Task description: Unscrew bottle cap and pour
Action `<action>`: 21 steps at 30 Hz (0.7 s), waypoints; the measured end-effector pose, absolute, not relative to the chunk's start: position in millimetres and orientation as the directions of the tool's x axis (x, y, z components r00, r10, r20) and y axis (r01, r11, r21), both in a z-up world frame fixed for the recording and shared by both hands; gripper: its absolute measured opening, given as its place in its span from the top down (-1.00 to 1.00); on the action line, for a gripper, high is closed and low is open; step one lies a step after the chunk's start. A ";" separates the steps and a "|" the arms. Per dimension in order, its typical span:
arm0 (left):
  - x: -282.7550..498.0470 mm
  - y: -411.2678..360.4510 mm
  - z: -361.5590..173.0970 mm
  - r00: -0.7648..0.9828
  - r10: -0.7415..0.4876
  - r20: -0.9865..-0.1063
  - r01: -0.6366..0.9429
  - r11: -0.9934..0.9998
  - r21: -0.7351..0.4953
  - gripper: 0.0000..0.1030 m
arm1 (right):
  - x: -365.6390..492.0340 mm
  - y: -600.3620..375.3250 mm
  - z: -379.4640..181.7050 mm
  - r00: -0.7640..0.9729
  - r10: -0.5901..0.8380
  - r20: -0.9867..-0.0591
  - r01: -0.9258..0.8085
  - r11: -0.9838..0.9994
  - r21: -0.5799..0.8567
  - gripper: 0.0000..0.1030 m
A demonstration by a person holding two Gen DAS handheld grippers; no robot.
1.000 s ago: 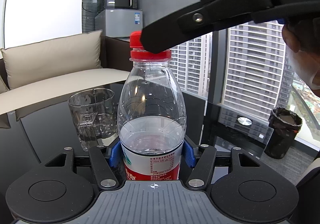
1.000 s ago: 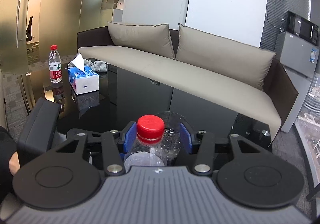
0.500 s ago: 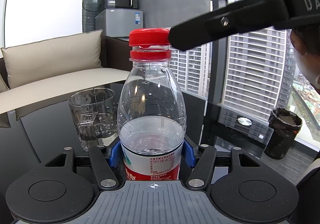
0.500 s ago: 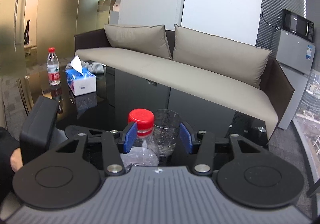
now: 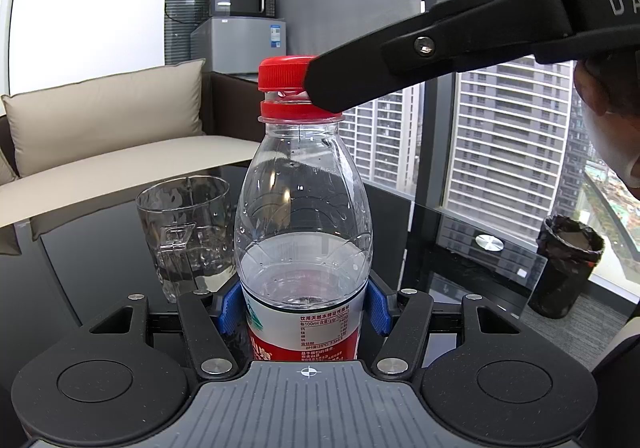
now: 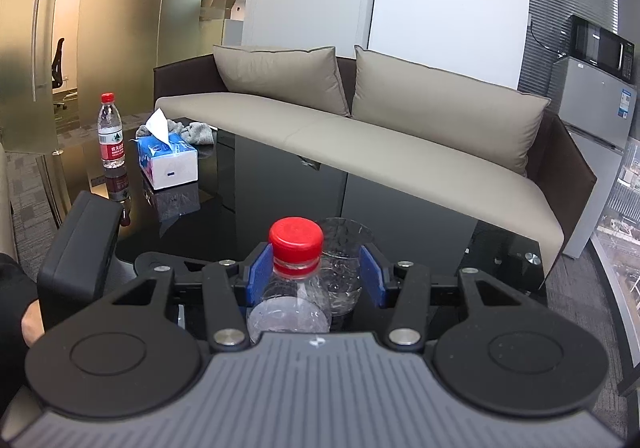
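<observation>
Nearest in the left wrist view, the left hand-held gripper (image 5: 306, 306) clamps the labelled waist of the water bottle (image 5: 303, 248), which stands upright and about half full on the black glass table (image 5: 440, 232). Above, the red cap (image 5: 285, 73) sits raised off its collar ring, with thread showing beneath. The right hand-held gripper (image 6: 316, 280) brackets the cap: its left pad appears to touch, while its right pad stands clear with a gap, so the jaws are parted and the grip is not confirmed.

Risks, as judged: a one-sided contact may let the loosened cap slip, tilt or drop onto the table when lifted. Extra squeeze on the thin bottle wall could push water out once the neck is open.

Just beyond, the empty glass mug (image 5: 186, 236) stands close beside the bottle; a hasty tilt could knock it or miss its rim.
</observation>
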State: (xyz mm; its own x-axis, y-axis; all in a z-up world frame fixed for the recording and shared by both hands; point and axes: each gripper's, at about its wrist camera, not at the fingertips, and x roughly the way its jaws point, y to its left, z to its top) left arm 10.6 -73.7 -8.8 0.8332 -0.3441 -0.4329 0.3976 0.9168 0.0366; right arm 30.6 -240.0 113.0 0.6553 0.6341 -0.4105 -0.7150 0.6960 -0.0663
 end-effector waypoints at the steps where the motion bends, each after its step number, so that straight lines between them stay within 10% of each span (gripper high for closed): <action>1: 10.5 -73.4 -8.8 0.833 -0.344 -0.433 0.398 0.917 0.037 -0.10 | 30.2 -241.1 113.4 0.654 0.637 -0.407 -0.716 0.696 -0.062 0.03; 14: 6.9 -77.0 -9.8 0.835 -0.343 -0.431 0.397 0.917 0.039 -0.10 | 33.5 -223.8 115.2 0.644 0.651 -0.402 -0.723 0.689 -0.041 0.04; 21: 6.5 -77.8 -9.6 0.834 -0.343 -0.432 0.397 0.917 0.037 -0.10 | 32.1 -217.6 115.0 0.650 0.651 -0.391 -0.724 0.688 -0.059 0.35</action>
State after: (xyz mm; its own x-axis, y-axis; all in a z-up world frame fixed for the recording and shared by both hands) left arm 6.5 -77.8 -9.6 0.8337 -0.3433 -0.4325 0.3967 0.9172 0.0367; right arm 32.1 -217.6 115.0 0.6503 0.6513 -0.3911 -0.7238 0.6875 -0.0585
